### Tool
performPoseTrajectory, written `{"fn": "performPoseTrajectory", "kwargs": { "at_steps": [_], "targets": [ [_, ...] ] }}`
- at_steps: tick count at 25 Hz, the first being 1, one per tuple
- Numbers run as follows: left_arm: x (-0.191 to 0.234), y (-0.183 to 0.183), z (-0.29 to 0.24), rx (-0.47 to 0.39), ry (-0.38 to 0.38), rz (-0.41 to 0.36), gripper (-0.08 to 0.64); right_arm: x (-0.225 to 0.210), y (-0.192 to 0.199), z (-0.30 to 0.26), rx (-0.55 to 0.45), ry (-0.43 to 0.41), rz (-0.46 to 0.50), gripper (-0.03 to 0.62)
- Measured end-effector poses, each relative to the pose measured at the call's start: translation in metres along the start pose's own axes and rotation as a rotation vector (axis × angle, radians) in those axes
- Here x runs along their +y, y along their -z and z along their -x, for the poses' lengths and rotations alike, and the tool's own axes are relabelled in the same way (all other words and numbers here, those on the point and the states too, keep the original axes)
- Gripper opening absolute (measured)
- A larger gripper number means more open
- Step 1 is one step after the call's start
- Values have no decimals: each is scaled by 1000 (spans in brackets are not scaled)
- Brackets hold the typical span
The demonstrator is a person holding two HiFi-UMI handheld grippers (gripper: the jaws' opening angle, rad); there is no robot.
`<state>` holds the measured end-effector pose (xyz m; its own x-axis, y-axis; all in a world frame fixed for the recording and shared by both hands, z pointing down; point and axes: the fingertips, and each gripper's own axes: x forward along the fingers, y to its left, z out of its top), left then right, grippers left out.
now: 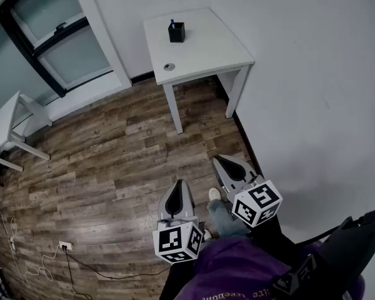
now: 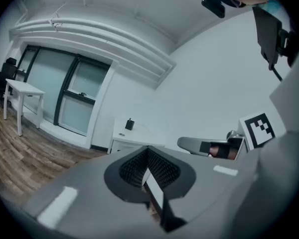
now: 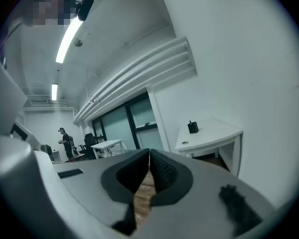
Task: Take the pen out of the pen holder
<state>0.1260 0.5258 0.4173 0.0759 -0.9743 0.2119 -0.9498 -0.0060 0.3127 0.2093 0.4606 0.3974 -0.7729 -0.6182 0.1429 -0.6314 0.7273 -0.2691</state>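
A black pen holder [image 1: 177, 32] stands near the back of a small white table [image 1: 206, 49], with a blue pen [image 1: 172, 22] sticking up out of it. Both grippers hang far from it, low over the wooden floor beside the person's legs. My left gripper [image 1: 180, 184] is shut with nothing in it, and so is my right gripper [image 1: 217, 160]. The left gripper view shows the shut left gripper [image 2: 148, 152] and, far off, the holder [image 2: 130, 125] on the table [image 2: 134, 137]. Past the shut right gripper [image 3: 149, 157], the right gripper view shows the holder [image 3: 193, 127].
A small round object [image 1: 169, 67] lies on the table's front left part. A white wall runs along the right. Glass doors [image 1: 56, 39] and a second white table [image 1: 3, 127] are at the left. A power strip with cables [image 1: 65, 246] lies on the floor. A person [image 3: 65, 141] stands far off.
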Motion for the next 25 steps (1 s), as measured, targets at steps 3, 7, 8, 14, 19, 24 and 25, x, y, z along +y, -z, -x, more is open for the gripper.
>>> {"fn": "performPoseTrajectory", "kwargs": {
  "at_steps": [3, 7, 8, 14, 19, 24, 25],
  "targets": [
    [-3, -14, -35, -17, 11, 28, 6, -25, -17, -24, 3, -14, 7, 12],
    [-7, -34, -85, -36, -1, 31, 6, -60, -37, -57, 15, -43, 12, 12],
    [-8, -39, -96, -40, 1, 31, 6, -68, -42, -64, 19, -50, 14, 12],
    [-10, -59, -147, -76, 11, 32, 6, -107, -57, -100, 26, -70, 4, 12],
    [-5, -66, -174, -91, 8, 41, 6, -126, -62, -122, 35, -80, -3, 12],
    [19, -72, -201, -71, -30, 46, 6, -137, -65, -156, 41, -81, -8, 12],
    [26, -74, -206, -71, -34, 45, 6, -138, -66, -164, 41, -79, -7, 12]
  ]
}}
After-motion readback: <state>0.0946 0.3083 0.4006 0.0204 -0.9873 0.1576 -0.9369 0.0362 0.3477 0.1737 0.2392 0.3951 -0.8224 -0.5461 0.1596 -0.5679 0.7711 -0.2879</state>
